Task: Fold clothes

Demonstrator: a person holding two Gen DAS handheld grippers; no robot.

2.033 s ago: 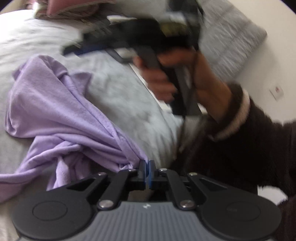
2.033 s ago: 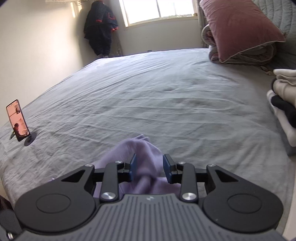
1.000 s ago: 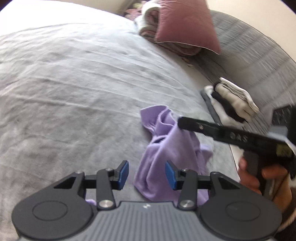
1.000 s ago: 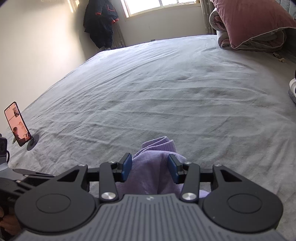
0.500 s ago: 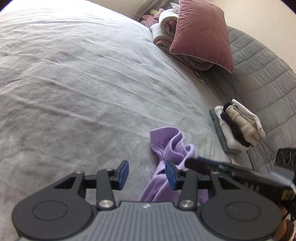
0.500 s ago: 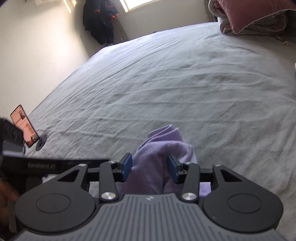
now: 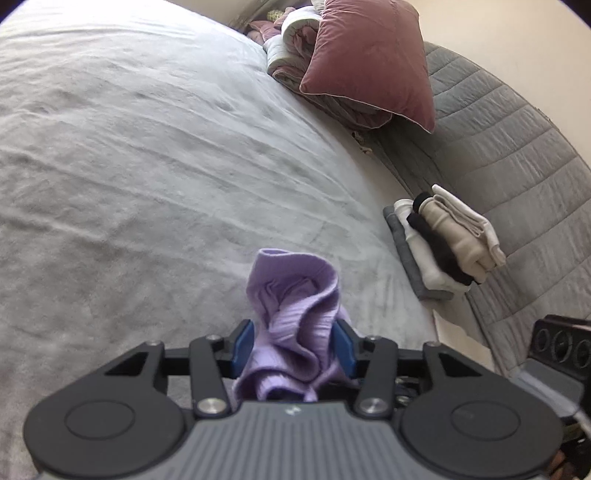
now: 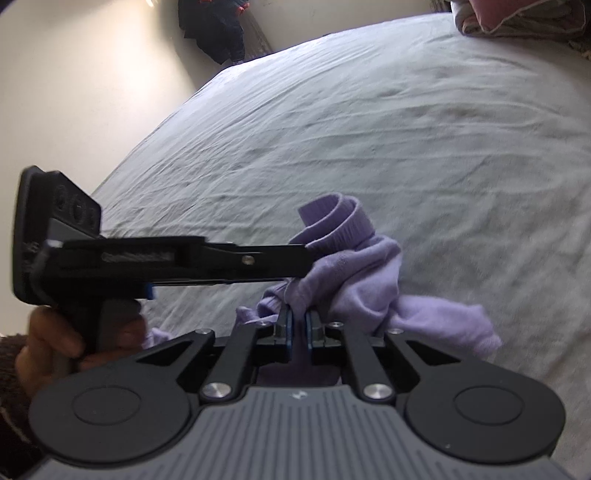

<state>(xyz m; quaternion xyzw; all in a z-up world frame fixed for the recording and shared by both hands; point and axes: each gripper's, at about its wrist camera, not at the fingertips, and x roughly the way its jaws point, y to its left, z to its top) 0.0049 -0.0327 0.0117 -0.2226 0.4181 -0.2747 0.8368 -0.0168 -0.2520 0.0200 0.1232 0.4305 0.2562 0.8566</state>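
Observation:
A crumpled purple garment (image 7: 291, 288) lies on the grey bed sheet (image 7: 147, 166). A ribbed fold of it stands up between the blue pads of my left gripper (image 7: 293, 343), whose jaws stay apart around the cloth. In the right wrist view the garment (image 8: 362, 266) bunches ahead of my right gripper (image 8: 298, 325). Its jaws are closing, and the pads pinch a fold of the purple cloth. There the left gripper (image 8: 308, 258) reaches in from the left, side-on, its tip against the rolled hem. A hand (image 8: 48, 339) holds its handle.
A stack of folded clothes (image 7: 443, 240) sits at the bed's right edge, against the grey quilted headboard (image 7: 517, 147). A pink pillow (image 7: 369, 62) rests on rolled bedding at the far end. A dark coat (image 8: 218, 26) hangs in the room's corner.
The right jaws have gone from wide apart to nearly together on the cloth. The left gripper has moved in to the garment, so the fold now stands between its pads.

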